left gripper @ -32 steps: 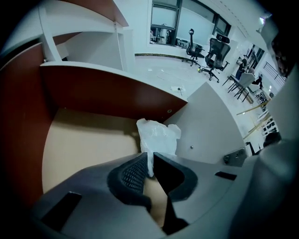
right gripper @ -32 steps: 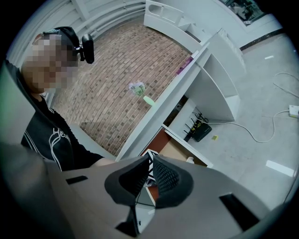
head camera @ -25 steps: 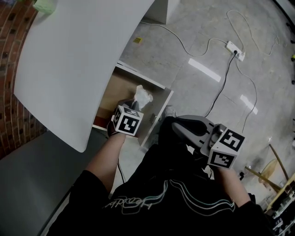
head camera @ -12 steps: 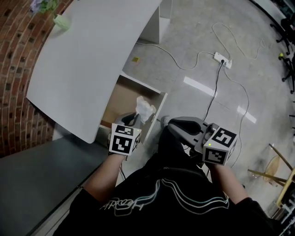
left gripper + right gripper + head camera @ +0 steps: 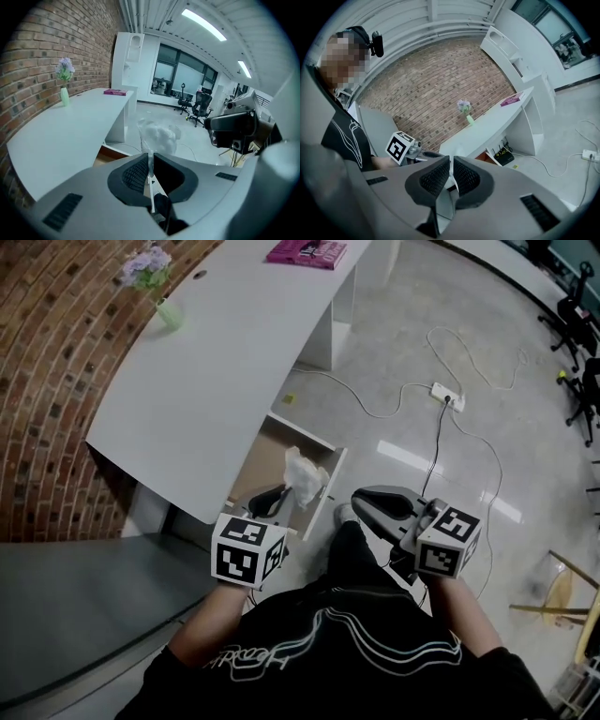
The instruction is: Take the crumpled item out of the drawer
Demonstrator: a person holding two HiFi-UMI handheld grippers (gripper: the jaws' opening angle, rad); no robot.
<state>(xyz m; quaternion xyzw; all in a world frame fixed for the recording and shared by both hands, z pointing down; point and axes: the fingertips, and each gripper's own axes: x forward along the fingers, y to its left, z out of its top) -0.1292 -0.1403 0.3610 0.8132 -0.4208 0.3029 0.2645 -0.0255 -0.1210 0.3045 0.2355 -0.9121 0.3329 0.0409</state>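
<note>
The crumpled item, a wad of white, partly clear wrap, hangs above the open wooden drawer under the white desk. My left gripper is shut on its lower end and holds it up off the drawer. In the left gripper view the crumpled item stands up from between the closed pads of the left gripper. My right gripper hovers to the right of the drawer, over the floor. In the right gripper view the right gripper has its pads together with nothing between them.
On the desk stand a green vase with purple flowers and a pink book. A power strip with white cables lies on the grey floor. A brick wall runs along the left. Office chairs stand far right.
Both grippers have risen. The left one has lifted the crumpled item up out of the drawer. The view has pulled back, and more of the desk top shows.
</note>
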